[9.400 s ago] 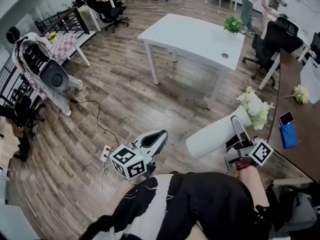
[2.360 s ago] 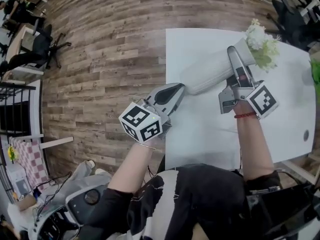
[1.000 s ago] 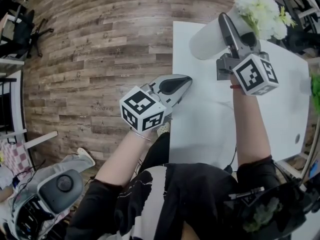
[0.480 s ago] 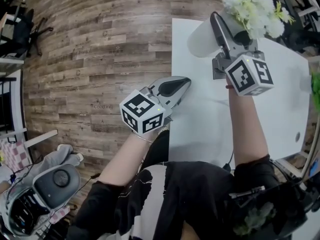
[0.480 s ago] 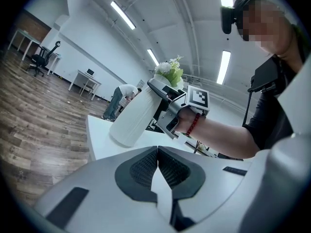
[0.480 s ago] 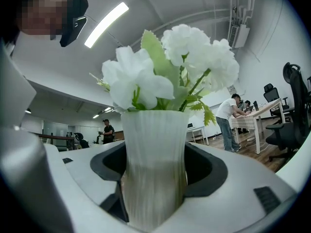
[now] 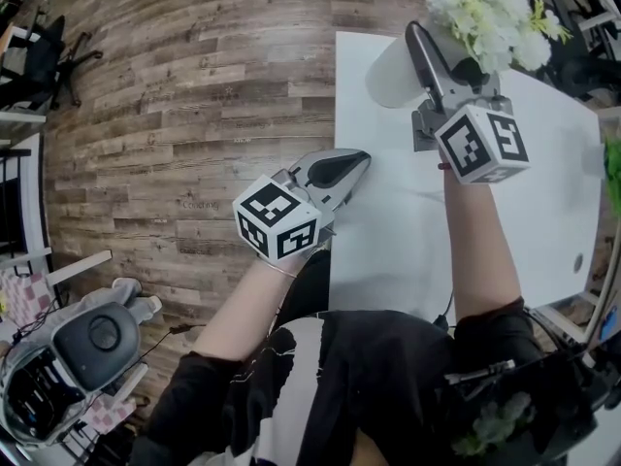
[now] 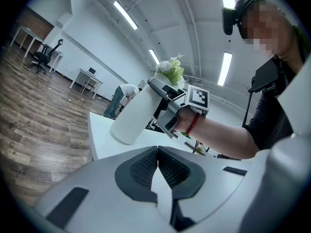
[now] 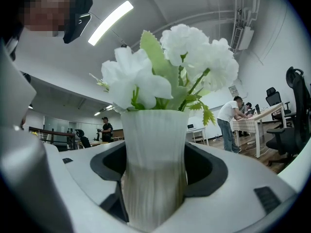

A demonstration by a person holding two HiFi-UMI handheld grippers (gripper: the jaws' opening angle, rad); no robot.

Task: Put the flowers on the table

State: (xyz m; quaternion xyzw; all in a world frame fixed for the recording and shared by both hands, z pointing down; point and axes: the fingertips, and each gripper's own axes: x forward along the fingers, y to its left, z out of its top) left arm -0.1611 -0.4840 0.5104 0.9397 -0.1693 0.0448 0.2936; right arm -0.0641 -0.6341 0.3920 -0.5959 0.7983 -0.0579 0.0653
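Observation:
A white ribbed vase (image 7: 393, 71) with white flowers (image 7: 485, 8) hangs tilted over the far left corner of the white table (image 7: 427, 241). Its base points toward the table's left edge. My right gripper (image 7: 419, 51) is shut on the vase's body. In the right gripper view the vase (image 9: 154, 164) fills the gap between the pads, with the flowers (image 9: 180, 67) above. My left gripper (image 7: 361, 156) is shut and holds nothing, over the table's left edge. The left gripper view shows the vase (image 8: 133, 118) low over the table (image 8: 104, 135); I cannot tell whether they touch.
Wooden floor (image 7: 194, 85) lies left of the table. A grey machine (image 7: 87, 348) stands on the floor at the lower left, and office chairs (image 7: 39, 51) at the upper left. A green plant (image 7: 611, 163) shows at the table's right edge. A person (image 9: 238, 115) stands far off.
My right gripper has rolled slightly with the vase, so the flowers sit a little further left. The left gripper has stayed in place.

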